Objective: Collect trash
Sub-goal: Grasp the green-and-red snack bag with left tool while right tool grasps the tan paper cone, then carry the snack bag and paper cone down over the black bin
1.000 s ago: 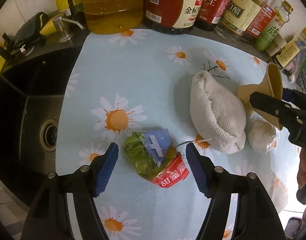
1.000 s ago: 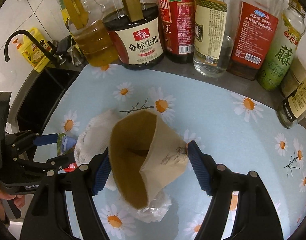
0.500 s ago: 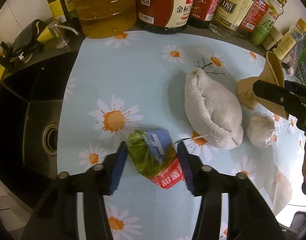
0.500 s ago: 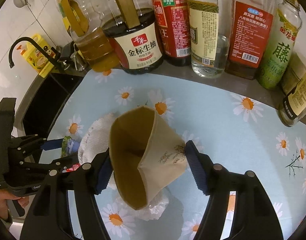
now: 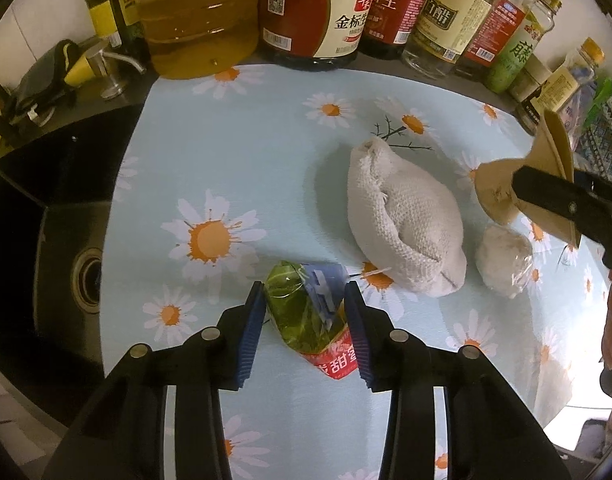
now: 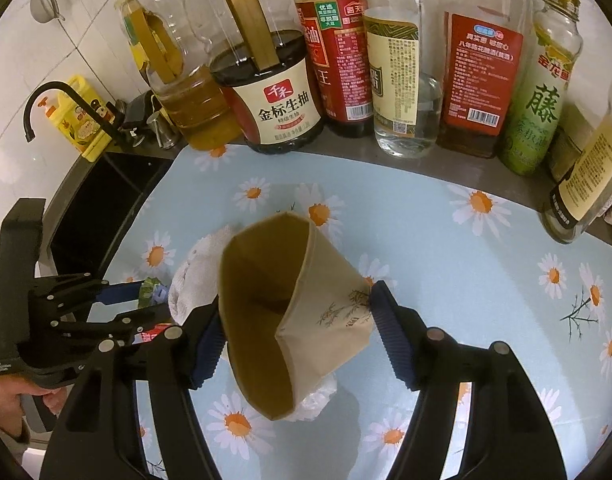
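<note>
A crumpled green, blue and red snack wrapper (image 5: 312, 312) lies on the daisy-print mat (image 5: 241, 152). My left gripper (image 5: 303, 308) is shut on the wrapper, its blue pads (image 5: 253, 324) pressing both sides. My right gripper (image 6: 293, 312) is shut on a squashed brown paper cup (image 6: 289, 312), held above the mat with its mouth towards the camera; the cup also shows in the left wrist view (image 5: 522, 188). A white knitted cloth bundle (image 5: 402, 220) and a small wad in clear plastic (image 5: 504, 260) lie on the mat, below the cup.
Oil, soy sauce and vinegar bottles (image 6: 346, 60) line the back of the counter. A black sink (image 5: 45, 240) with a drain lies to the left of the mat, with a black faucet (image 6: 57, 104) and a yellow bottle (image 6: 81, 120) behind it.
My left gripper has moved forward around the wrapper and closed its jaws onto it. My right gripper has lifted the paper cup slightly, still holding it.
</note>
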`<action>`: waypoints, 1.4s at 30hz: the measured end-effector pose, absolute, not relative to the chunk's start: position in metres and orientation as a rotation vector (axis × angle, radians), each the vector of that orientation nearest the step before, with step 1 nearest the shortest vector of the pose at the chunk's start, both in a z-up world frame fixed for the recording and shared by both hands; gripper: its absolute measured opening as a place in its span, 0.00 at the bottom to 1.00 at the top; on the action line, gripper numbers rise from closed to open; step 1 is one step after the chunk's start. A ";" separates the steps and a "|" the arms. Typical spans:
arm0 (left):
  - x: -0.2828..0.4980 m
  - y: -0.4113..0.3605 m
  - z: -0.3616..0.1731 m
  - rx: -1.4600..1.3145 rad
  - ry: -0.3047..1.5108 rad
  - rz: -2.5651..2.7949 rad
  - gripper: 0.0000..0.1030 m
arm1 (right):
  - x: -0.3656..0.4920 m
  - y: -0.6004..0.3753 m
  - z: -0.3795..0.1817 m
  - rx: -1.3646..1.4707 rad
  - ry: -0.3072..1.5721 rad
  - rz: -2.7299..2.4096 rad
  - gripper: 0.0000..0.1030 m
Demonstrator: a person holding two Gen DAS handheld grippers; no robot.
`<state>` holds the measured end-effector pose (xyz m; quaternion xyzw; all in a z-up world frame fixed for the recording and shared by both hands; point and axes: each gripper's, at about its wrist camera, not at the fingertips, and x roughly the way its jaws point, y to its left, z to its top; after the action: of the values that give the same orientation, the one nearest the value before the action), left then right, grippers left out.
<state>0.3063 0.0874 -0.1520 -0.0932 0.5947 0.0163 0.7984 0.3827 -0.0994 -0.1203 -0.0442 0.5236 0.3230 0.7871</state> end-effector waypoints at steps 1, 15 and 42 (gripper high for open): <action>0.307 0.090 -0.153 -0.229 1.276 0.027 0.37 | 0.382 -0.101 -0.120 -0.092 1.129 0.696 0.65; 0.304 0.098 -0.148 -0.264 1.250 -0.009 0.21 | 0.380 -0.111 -0.114 -0.073 1.114 0.699 0.65; 0.240 0.081 -0.100 -0.183 1.155 -0.083 0.17 | 0.306 -0.130 -0.081 -0.062 1.061 0.634 0.65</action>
<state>0.2404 0.0806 -0.1003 -0.0862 0.5450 -0.0389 0.8331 0.3061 -0.1301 -0.0810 -0.0290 0.4972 0.2970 0.8147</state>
